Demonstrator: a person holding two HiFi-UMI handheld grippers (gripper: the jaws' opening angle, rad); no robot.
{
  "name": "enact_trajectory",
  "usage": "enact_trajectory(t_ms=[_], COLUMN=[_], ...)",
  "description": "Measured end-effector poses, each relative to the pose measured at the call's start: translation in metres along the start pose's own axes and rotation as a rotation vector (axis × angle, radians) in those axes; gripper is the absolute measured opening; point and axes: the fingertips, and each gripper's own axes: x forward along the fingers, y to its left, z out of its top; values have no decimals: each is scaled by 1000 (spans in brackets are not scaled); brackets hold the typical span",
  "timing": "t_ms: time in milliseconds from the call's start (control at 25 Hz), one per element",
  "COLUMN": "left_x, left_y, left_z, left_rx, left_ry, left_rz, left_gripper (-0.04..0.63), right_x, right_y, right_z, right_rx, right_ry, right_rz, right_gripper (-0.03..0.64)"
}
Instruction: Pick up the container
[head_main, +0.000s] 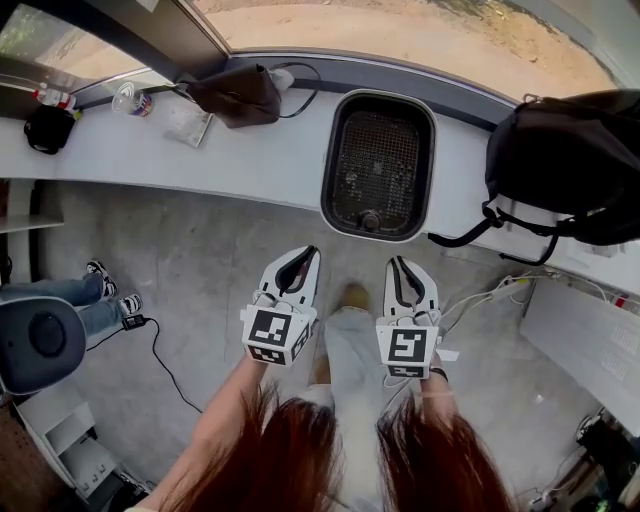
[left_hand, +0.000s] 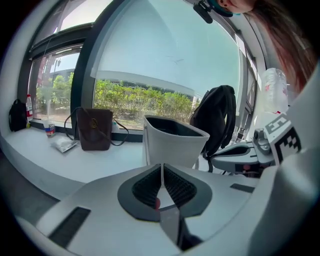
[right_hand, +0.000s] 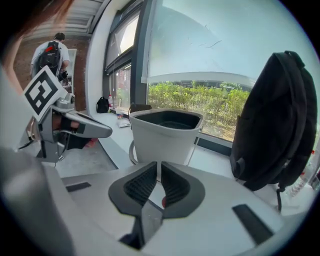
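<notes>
L gripper & R gripper were both clamped fully closed w/ nothing btwn the pads, prob. because no grasp had begun. They pointed side by side at the white plastic rounded-rectangular container w/ dark inside, likely lining up to take it from two sides. It stood upright on the white window ledge, ahead of both sets of fingertips, roughly centred btwn them, not touching. A black fabric backpack sat right of the R fingers.

container: we saw white walls, dark inside
backpack: we found it black
bag: we noted brown
</notes>
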Motion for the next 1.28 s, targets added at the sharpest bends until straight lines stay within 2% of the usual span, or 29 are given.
enact_trajectory(t_ms=[640,1280], left_x=[54,94], left_y=[22,24], left_z=[-72,-92], left_rx=[43,80], left_ry=[49,21], left_rz=[-16,-56], left_gripper=[23,23], right_x=[57,84], right_y=[0,-5], right_z=[-75,-90], right_rx=[4,12], right_ry=[50,14], right_rz=[-16,-45], right_gripper=[26,26])
